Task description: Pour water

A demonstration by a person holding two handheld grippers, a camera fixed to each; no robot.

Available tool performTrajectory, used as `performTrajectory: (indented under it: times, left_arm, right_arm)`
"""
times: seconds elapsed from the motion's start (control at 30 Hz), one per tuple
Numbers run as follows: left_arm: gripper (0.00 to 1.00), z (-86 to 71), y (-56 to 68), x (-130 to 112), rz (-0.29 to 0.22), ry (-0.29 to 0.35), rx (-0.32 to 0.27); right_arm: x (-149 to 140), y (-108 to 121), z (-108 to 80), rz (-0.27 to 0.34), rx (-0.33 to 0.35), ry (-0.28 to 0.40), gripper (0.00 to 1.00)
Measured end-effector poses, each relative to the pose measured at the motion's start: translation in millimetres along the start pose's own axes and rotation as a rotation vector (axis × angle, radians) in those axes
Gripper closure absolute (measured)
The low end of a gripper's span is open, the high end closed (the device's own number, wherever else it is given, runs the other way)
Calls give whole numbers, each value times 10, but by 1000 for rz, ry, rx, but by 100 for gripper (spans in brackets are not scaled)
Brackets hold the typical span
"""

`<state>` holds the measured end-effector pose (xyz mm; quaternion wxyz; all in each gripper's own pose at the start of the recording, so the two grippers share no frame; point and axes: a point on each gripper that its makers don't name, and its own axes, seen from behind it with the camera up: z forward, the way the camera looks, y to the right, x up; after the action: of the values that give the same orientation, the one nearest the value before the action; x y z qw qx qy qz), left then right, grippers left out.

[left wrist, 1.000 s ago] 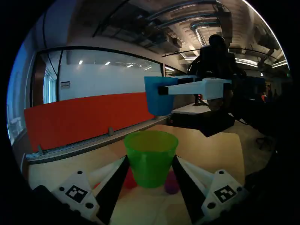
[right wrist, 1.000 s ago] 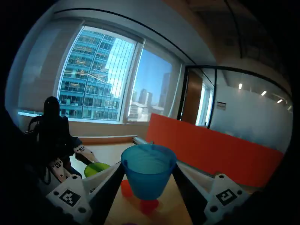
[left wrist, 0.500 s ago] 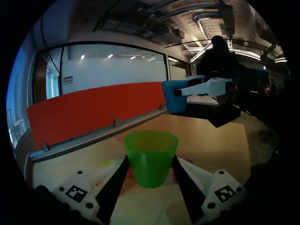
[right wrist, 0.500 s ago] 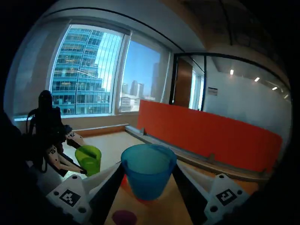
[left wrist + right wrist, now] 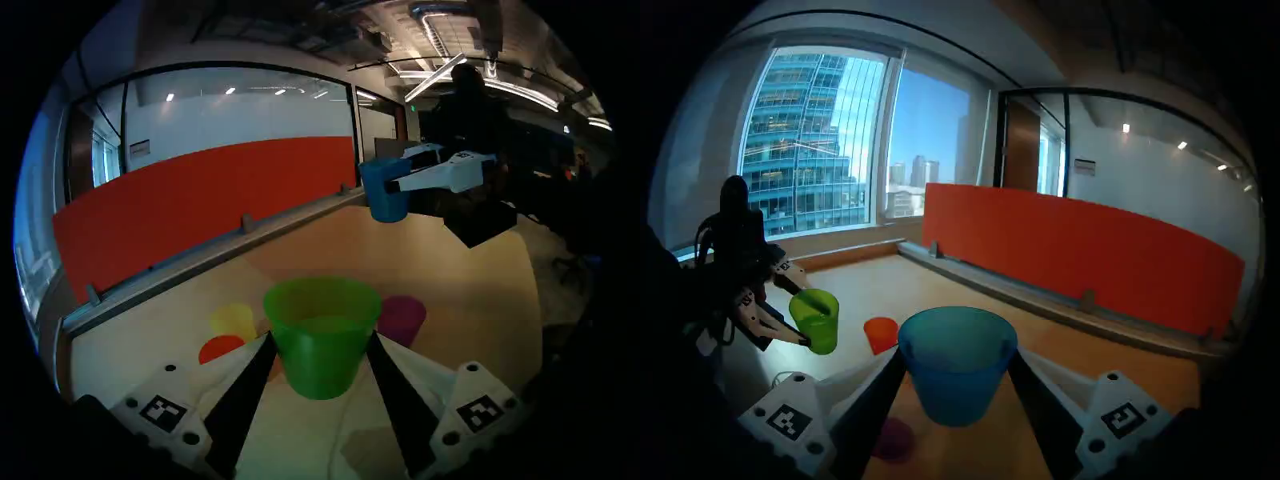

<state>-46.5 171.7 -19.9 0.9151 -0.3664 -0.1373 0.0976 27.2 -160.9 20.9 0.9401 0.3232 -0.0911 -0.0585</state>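
My right gripper (image 5: 957, 358) is closed around the blue cup (image 5: 958, 376) and my left gripper (image 5: 320, 352) around the green cup (image 5: 322, 328), both fingers pressing each cup's walls. 1 second ago the blue cup hung just above the green rim. Now the 2 are well apart and lower over the table (image 5: 456, 272). A liquid line seems to show inside the green cup, so I judge the pour done and the next step to be setting down clear of the purple cup (image 5: 402, 318).
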Motion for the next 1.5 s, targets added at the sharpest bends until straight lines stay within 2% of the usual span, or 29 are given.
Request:
performTrajectory:
  times: [0.33, 0.8, 1.17, 1.5]
  left_arm:
    - [21, 117, 12, -342, 18, -118, -35]
    - [21, 310, -21, -732, 8, -253, -80]
    - [21, 467, -75, -918, -3, -301, -97]
    - [21, 532, -106, -1052, -14, -316, -104]
  right_arm:
    - [-469, 75, 79, 44, 22, -101, 11]
    - [-872, 165, 172, 63, 33, -177, 11]
    - [-1074, 210, 239, 63, 35, -215, 11]
    - [-1174, 186, 302, 69, 41, -234, 10]
